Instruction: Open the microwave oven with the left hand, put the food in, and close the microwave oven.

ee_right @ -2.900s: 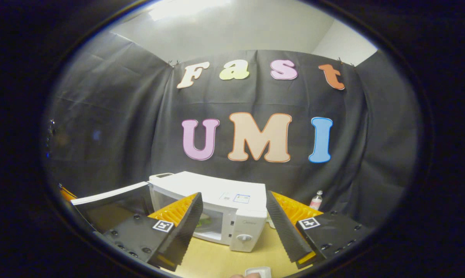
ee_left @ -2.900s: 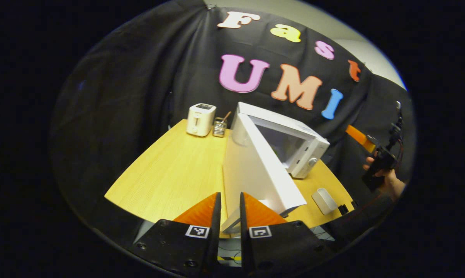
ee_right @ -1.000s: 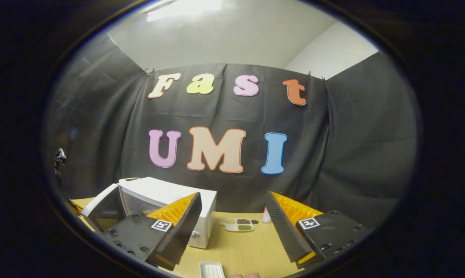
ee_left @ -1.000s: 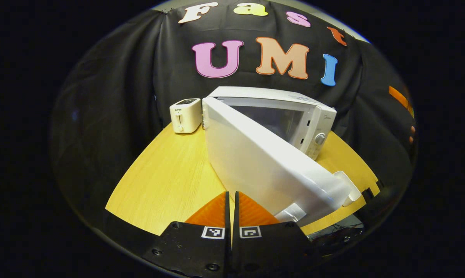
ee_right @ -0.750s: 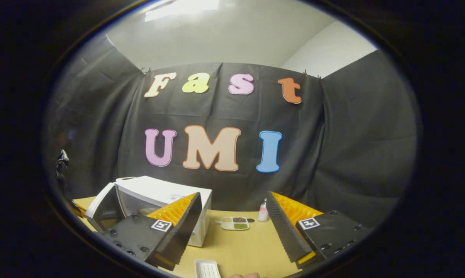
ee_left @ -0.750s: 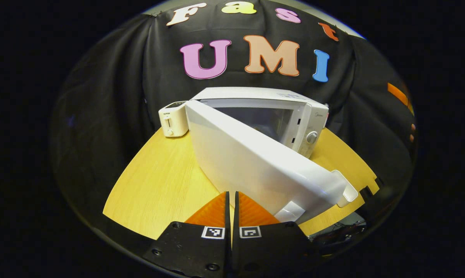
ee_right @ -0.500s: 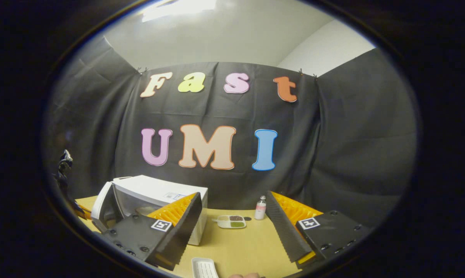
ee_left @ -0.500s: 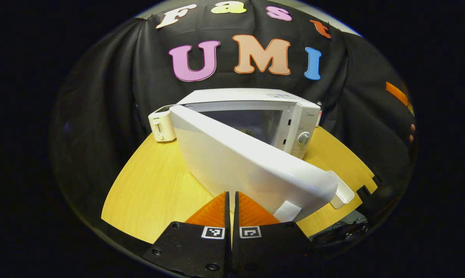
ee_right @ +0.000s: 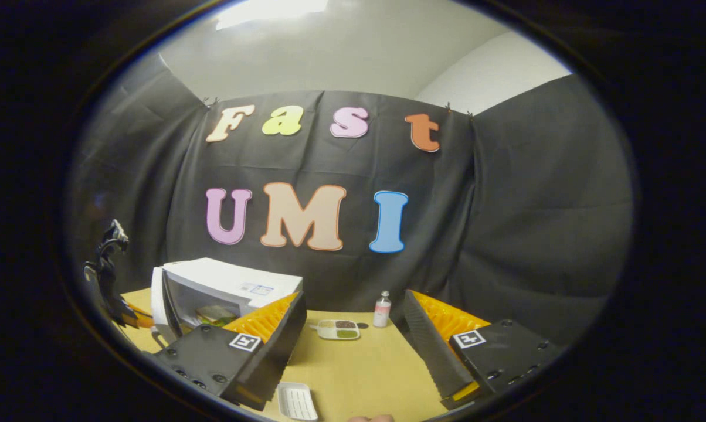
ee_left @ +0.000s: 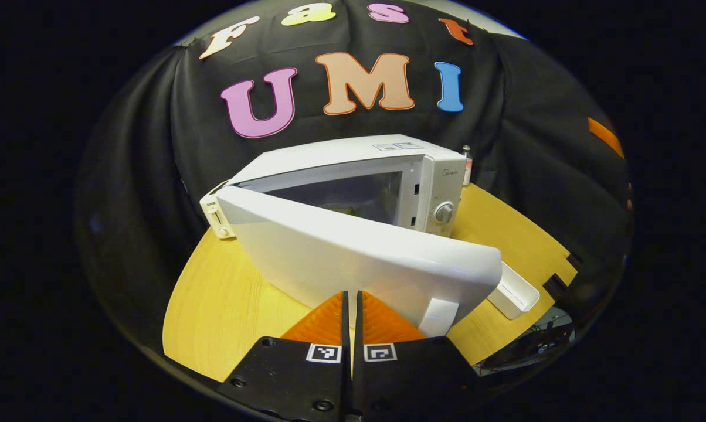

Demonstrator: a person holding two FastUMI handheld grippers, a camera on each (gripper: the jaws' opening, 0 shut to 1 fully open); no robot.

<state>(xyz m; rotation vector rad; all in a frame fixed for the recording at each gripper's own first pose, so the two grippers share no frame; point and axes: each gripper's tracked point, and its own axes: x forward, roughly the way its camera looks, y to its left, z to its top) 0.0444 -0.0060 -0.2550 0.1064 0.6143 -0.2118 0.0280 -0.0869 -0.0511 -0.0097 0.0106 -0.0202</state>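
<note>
The microwave (ee_left: 353,176) carries a small brand mark above its dial (ee_left: 444,212) and a sticker on its top, both too small for me to read. It stands on the wooden table (ee_left: 224,299) with its white door (ee_left: 353,258) partly ajar, swung out toward my left gripper (ee_left: 351,305), whose fingers are pressed together with nothing between them — their tips sit right at the door's outer face, though I cannot tell if they touch it. Through the gap I see something pale inside the cavity; in the right gripper view it looks like food (ee_right: 215,315) resting on the oven floor. A toaster (ee_left: 214,208) peeks out behind the door's hinge side, a small bottle (ee_left: 466,166) stands past the oven's far corner, and a white rectangular tray (ee_left: 512,288) lies on the table beside the door's free edge. My right gripper (ee_right: 353,346) is spread wide and holds nothing — beyond it on the table sit a divided dish (ee_right: 336,329) and the bottle.
</note>
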